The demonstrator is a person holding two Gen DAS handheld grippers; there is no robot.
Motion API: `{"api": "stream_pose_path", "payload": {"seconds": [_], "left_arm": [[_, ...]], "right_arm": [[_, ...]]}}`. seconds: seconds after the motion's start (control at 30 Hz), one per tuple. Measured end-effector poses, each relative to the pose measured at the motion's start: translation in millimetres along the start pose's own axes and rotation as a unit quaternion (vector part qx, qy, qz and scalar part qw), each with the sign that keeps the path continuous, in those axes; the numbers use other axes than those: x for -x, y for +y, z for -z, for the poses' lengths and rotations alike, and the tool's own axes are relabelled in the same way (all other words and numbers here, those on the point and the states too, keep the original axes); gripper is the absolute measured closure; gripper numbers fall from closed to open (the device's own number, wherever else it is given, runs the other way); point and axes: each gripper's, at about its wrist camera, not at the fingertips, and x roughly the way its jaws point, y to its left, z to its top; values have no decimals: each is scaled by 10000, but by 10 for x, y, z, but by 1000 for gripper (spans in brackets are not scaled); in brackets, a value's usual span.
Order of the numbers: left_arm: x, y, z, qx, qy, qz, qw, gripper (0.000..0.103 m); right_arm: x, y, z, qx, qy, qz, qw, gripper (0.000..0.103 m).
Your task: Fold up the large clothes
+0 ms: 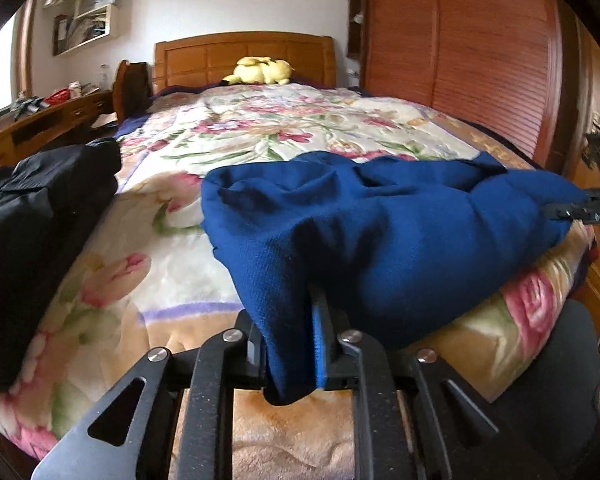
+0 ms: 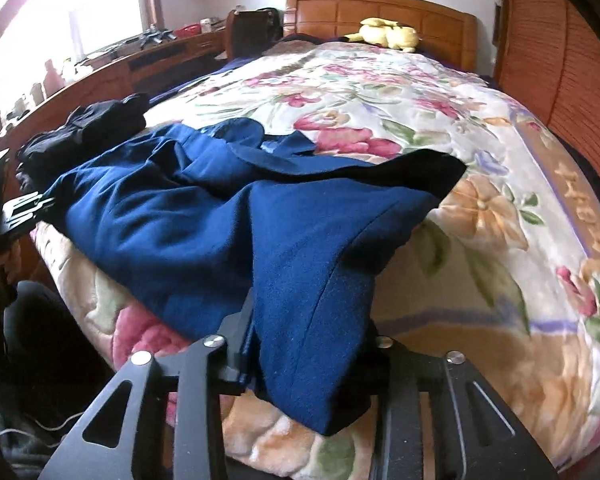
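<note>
Garment [image 1: 380, 232]: blue knit, fine waffle texture, rumpled heap at frame centre on the bed's near end.
Left gripper [image 1: 296, 344]: fingers clenched on a hanging fold, bottom centre.
Right gripper [image 2: 308, 360]: fingers clamp another seamed edge.
Blanket [image 1: 260, 128]: plush, floral.
Black clothes [image 1: 40, 216]: folded slab, left.

The dark blue knitted cloth garment [image 1: 380, 232] has a matt, finely textured weave, lying on a plush, fuzzy floral fleece blanket [image 1: 260, 128]. The black matt gripper [image 1: 296, 344] carries shiny metal rivets. Behind, the orange-brown wooden headboard [image 1: 204, 56] looks smooth and lightly glossy.
</note>
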Motion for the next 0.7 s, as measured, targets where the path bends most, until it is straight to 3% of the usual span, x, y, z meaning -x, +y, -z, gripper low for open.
{"api": "stream_pose_path", "payload": {"seconds": [0.03,0.1,0.17,0.27,0.47,0.7], "left_arm": [[4,22,25,89,-51,7,9999,80],[5,55,75,159,-114,-10,9998,62],[-23,52,116,120,-121,-18,9999,55],[-55,69,151,163,-127,-93,9997,29],[47,67,170,148,-436,-206,9987,23],[255,103,133,175,-758,-398,9962,22]], "right_arm": [[72,16,-12,-3,-1,54,10000,58],[170,-18,-38,-22,-70,115,9999,55],[317,-86,-29,-90,-152,243,9995,53],[493,-100,-42,-87,-396,407,9983,53],[488,89,-191,281,-653,274,9971,53],[-42,399,-452,689,-195,-95,9974,53]]}}
